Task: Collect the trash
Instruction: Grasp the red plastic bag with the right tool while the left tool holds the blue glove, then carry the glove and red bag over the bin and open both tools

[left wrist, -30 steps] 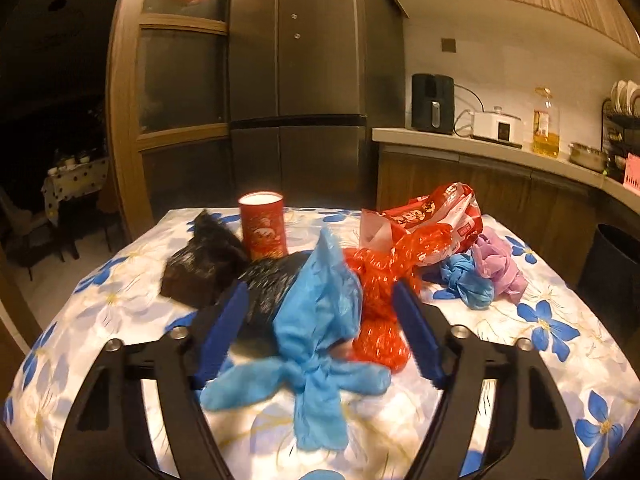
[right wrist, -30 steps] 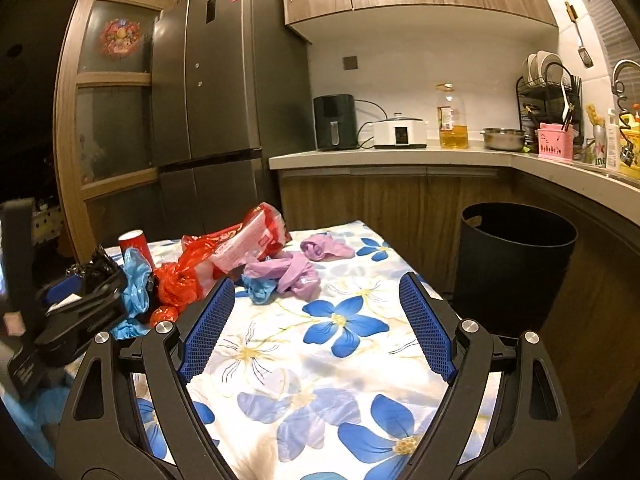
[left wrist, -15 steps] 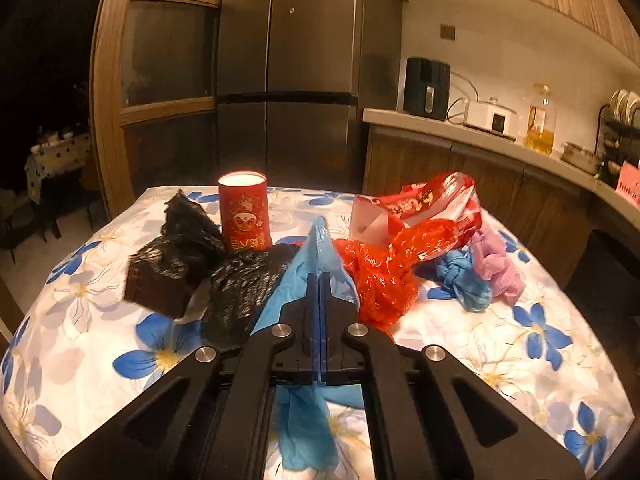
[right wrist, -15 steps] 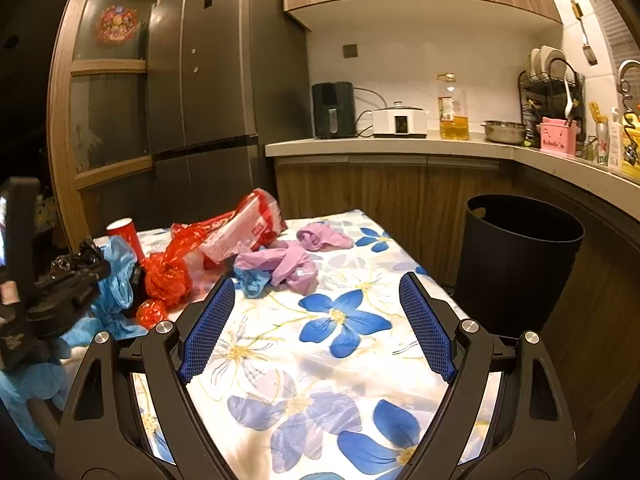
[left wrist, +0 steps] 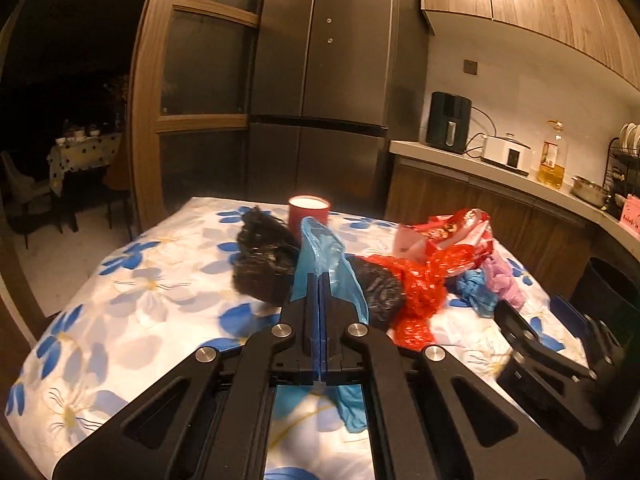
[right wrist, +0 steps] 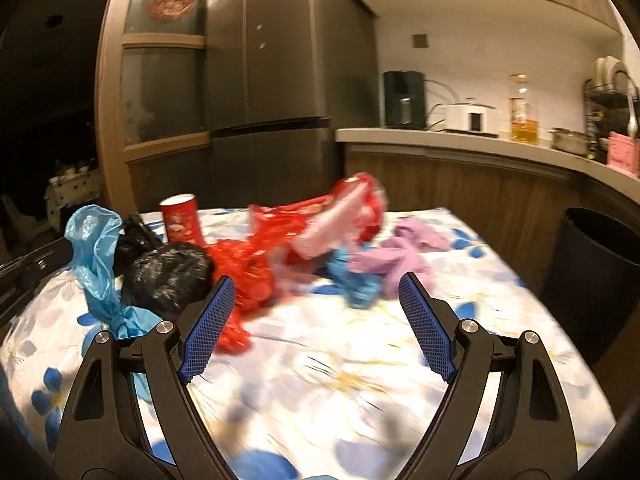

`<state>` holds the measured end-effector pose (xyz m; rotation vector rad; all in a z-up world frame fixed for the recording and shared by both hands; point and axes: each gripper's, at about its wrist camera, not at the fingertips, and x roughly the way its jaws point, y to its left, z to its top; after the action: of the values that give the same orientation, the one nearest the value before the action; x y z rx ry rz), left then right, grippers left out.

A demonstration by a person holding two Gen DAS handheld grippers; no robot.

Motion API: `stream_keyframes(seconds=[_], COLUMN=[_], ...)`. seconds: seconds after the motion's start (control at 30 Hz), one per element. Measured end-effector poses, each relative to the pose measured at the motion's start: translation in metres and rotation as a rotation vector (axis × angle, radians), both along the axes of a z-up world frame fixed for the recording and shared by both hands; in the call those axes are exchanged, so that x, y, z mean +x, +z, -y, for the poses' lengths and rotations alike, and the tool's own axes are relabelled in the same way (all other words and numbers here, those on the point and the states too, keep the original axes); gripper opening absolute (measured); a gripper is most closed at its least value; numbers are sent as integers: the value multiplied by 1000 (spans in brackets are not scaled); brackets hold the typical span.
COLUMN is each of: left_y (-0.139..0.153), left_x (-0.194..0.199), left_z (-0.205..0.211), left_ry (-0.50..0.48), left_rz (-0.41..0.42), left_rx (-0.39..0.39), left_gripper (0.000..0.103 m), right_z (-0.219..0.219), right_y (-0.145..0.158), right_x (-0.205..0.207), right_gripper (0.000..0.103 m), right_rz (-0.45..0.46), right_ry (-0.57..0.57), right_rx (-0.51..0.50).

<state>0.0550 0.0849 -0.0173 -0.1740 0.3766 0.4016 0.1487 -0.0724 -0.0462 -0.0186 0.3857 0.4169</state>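
Blue bag (left wrist: 320, 256) pinched in left claw (left wrist: 320, 280); right claw (right wrist: 316, 308) closing, empty.

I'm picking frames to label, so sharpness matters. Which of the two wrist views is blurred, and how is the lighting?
Right wrist view: motion-smeared, the red bag and the tablecloth streaked. Left wrist view: sharper on the blue bag, though the right tongs blur at its edge. Both: dim, warm orange light, cabinet glare, fisheye bending.

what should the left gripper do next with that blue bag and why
Probably lift and carry it toward the black bin at the table's right. The left gripper is shut on the blue plastic bag, whose tail trails on the tablecloth, while the right gripper, its jaws closing slightly with nothing between them, faces the remaining trash.
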Motion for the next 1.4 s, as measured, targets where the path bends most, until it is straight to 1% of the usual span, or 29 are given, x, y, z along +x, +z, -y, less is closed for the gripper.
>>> stream_keyframes(seconds=[0.13, 0.2, 0.37, 0.43, 0.53, 0.57, 0.6, 0.7, 0.8, 1.0, 1.1, 1.23, 1.4], left_y=[-3, -4, -7, -8, -12, -13, -13, -11, -8, 1, 6, 12, 24], left_x=[1, 1, 3, 4, 5, 5, 4, 3, 0, -6, -5, -5, -2], left_z=[-10, -13, -17, -19, -19, -19, -19, -18, -16, -9, 2, 18, 44], left_ry=[1, 5, 6, 4, 3, 3, 3, 0, -4, -18, -38, -84, -173], left_rz=[-9, -13, -20, -24, -36, -39, -40, -38, -35, -17, -13, 1, 26], left_rx=[-25, -22, -27, -28, -33, -36, -39, -40, -39, -40, -34, -31, -46], left_gripper=[0, 0, 0, 0, 0, 0, 0, 0, 0, 0, 0, 0, 0], right_z=[-23, -33, -52, -58, -62, -63, -64, -65, -54, -12, 9, 36, 70], right_y=[-4, -7, -13, -17, -20, -20, -20, -17, -11, 11, 20, 29, 37], right_x=[19, 27, 44, 51, 53, 53, 51, 45, 37, 11, -2, -17, -34], right_gripper=[74, 69, 63, 58, 48, 40, 27, 14, 10, 10, 10, 10, 10], right_rz=[-31, -50, -86, -114, -127, -122, -117, -96, -93, -53, -34, -13, 18], right_ry=[23, 37, 60, 68, 90, 95, 99, 113, 104, 82, 64, 41, 2], right_rx=[-2, -5, -23, -31, -39, -44, -47, -63, -41, 22, 41, 54, 58])
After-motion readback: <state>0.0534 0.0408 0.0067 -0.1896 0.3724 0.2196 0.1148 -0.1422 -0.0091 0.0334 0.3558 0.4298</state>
